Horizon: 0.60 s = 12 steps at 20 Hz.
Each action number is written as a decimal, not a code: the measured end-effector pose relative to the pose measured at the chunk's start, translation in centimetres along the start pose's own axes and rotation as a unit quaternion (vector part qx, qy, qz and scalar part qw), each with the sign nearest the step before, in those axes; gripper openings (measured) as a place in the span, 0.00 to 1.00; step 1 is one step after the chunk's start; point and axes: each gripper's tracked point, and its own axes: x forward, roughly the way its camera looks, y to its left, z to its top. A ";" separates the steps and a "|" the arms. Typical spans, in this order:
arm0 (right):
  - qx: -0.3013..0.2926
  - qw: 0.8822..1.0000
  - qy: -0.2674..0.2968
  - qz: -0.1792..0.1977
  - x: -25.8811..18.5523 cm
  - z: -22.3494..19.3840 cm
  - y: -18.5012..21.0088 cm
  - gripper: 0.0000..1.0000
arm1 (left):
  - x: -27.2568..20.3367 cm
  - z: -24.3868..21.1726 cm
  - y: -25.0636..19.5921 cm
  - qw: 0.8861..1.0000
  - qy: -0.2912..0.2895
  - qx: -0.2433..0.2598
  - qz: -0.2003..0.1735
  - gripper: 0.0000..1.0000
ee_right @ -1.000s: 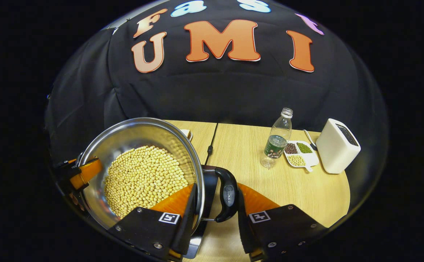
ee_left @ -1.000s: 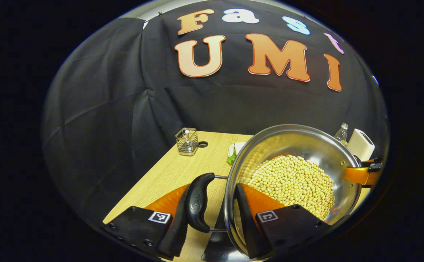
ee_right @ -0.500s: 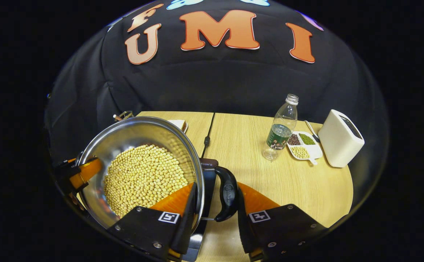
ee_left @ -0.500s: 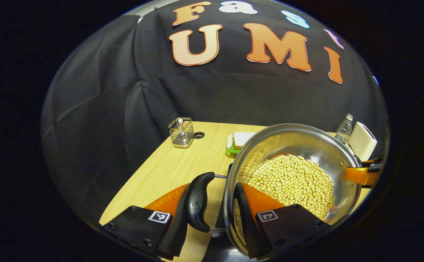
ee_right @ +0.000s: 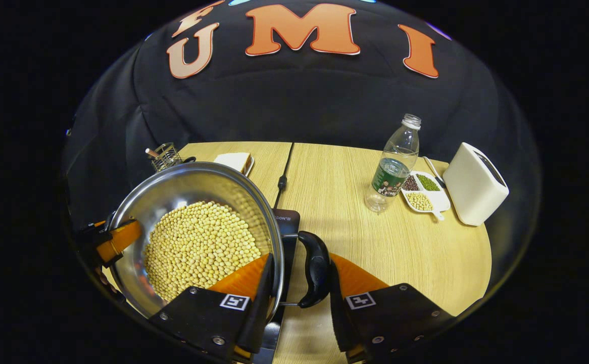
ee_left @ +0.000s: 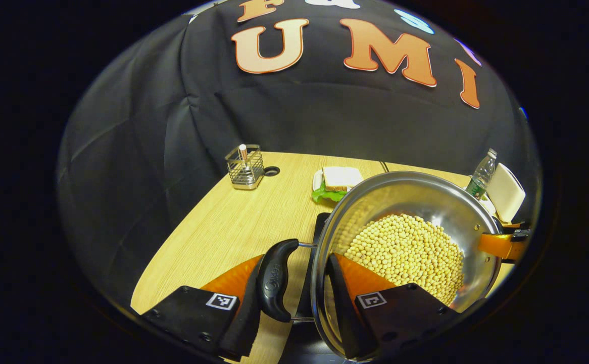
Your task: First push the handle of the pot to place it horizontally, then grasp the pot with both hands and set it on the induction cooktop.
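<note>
Two grippers are clamped on the steel pot [ee_left: 456,212], one at each side handle. In the left gripper view, the left gripper [ee_left: 294,293] is closed across the pot's rim and black side handle [ee_left: 274,280], one finger outside against the handle and the other inside the wall beside the soybeans [ee_left: 405,250]. In the right gripper view, the right gripper [ee_right: 297,293] is closed the same way on the opposite black handle [ee_right: 317,268], its inner finger set inside the pot next to the beans. The far gripper is seen at the opposite rim in each view. The pot is held over the black induction cooktop [ee_right: 288,227], whose edge peeks out beneath it; whether the base is touching cannot be told. On the wooden table [ee_right: 355,237] behind, a plastic bottle [ee_right: 395,164], a divided dish of beans [ee_right: 423,192] and a white toaster [ee_right: 474,184] are noted, with a sandwich on a plate [ee_left: 337,179] and a wire holder [ee_left: 245,167] farther left.
</note>
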 end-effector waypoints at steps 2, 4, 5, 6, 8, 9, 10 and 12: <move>-0.001 1.000 0.007 -0.001 0.4 -0.3 0.0 0.55 | 0.3 -0.1 0.0 1.000 0.006 0.000 -0.001 0.75; 0.006 1.000 0.017 -0.001 0.5 -0.7 0.1 0.55 | 0.5 -0.4 0.0 1.000 0.012 0.001 0.001 0.75; 0.008 1.000 0.021 0.001 0.6 -0.8 0.3 0.55 | 0.7 -0.4 0.0 1.000 0.017 0.001 0.005 0.72; 0.009 1.000 0.027 0.000 0.9 -1.2 0.3 0.55 | 0.8 -0.6 -0.2 1.000 0.020 0.000 0.008 0.73; 0.003 1.000 0.024 0.000 1.2 -1.0 0.4 0.56 | 0.8 -1.0 -0.1 0.999 0.032 0.003 0.013 0.75; 0.000 1.000 0.025 0.002 1.3 -1.0 0.4 0.58 | 1.0 -1.1 -0.1 0.999 0.036 0.002 0.017 0.76; 0.000 1.000 0.025 0.003 1.2 -1.0 0.4 0.59 | 0.9 -1.4 -0.3 0.999 0.038 0.001 0.017 0.75; 0.018 1.000 0.021 0.011 1.0 -0.9 0.4 0.62 | 0.7 -1.1 -0.2 0.999 0.031 -0.001 0.020 0.81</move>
